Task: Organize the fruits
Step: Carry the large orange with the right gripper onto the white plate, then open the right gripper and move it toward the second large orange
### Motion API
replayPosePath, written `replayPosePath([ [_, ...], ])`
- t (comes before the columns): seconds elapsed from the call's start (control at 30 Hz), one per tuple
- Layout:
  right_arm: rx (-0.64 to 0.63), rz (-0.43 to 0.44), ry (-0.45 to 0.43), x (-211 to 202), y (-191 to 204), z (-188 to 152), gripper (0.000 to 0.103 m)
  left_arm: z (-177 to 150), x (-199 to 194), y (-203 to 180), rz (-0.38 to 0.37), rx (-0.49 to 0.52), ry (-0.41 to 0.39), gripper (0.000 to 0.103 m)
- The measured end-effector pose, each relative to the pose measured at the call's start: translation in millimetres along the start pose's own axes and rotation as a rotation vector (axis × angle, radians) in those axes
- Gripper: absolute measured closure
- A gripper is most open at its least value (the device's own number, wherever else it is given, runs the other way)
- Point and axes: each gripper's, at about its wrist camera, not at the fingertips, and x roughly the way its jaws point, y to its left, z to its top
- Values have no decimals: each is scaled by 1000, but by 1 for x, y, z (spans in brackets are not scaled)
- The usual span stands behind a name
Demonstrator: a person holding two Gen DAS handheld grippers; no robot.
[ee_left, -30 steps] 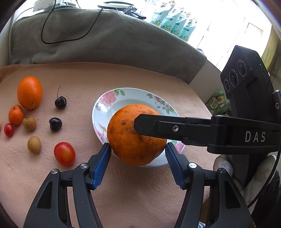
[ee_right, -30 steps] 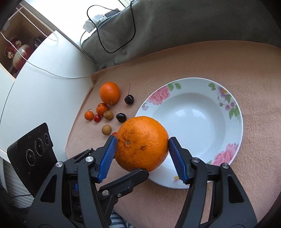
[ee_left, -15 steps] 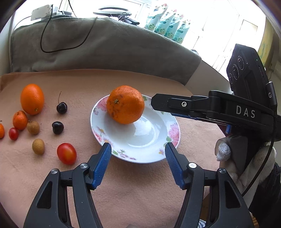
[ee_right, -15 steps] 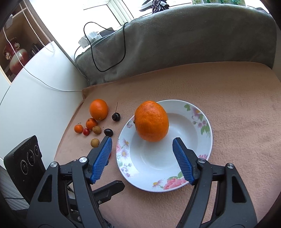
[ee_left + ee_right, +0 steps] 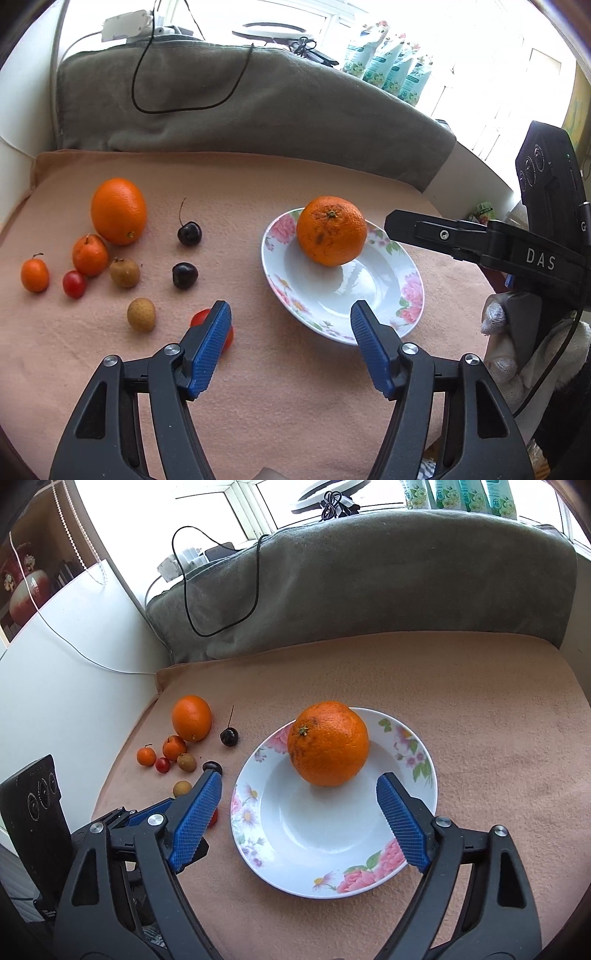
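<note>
So the right gripper (image 5: 299, 819) has just let go: a second ago its pads were clamped on the big orange (image 5: 328, 743), now its jaws have been opening and stand wide with nothing between them. The left gripper (image 5: 290, 345) is released too, opened a touch more, empty, with the red tomato (image 5: 201, 317) peeking out behind its left pad. Further out, the orange sits in the floral plate (image 5: 325, 871) around 12 o'clock on the rim slope. One fruit down; the rest wait out at 9 to 10 o'clock of the plate, like the other orange (image 5: 118, 210) and the cherries (image 5: 189, 232).
</note>
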Motion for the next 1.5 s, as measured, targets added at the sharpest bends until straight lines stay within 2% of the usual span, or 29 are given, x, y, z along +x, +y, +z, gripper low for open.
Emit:
replayPosePath([
  [0.37, -28, -10, -29, 6, 22, 8, 15, 8, -15, 42, 97, -60, -31, 33],
  [0.6, -43, 1, -22, 16, 35, 13, 15, 15, -18, 74, 114, -129, -38, 32],
  [0.83, -96, -14, 38, 35, 55, 22, 15, 22, -20, 94, 158, -118, -59, 32],
  [1.03, -53, 64, 70, 55, 65, 33, 15, 32, -14, 117, 181, -122, -43, 32],
  [1.2, -66, 88, 95, 77, 82, 43, 15, 40, -7, 134, 193, -130, -42, 32],
  [1.5, -36, 161, 167, 118, 100, 58, 15, 51, 7, 149, 145, -138, -33, 32],
])
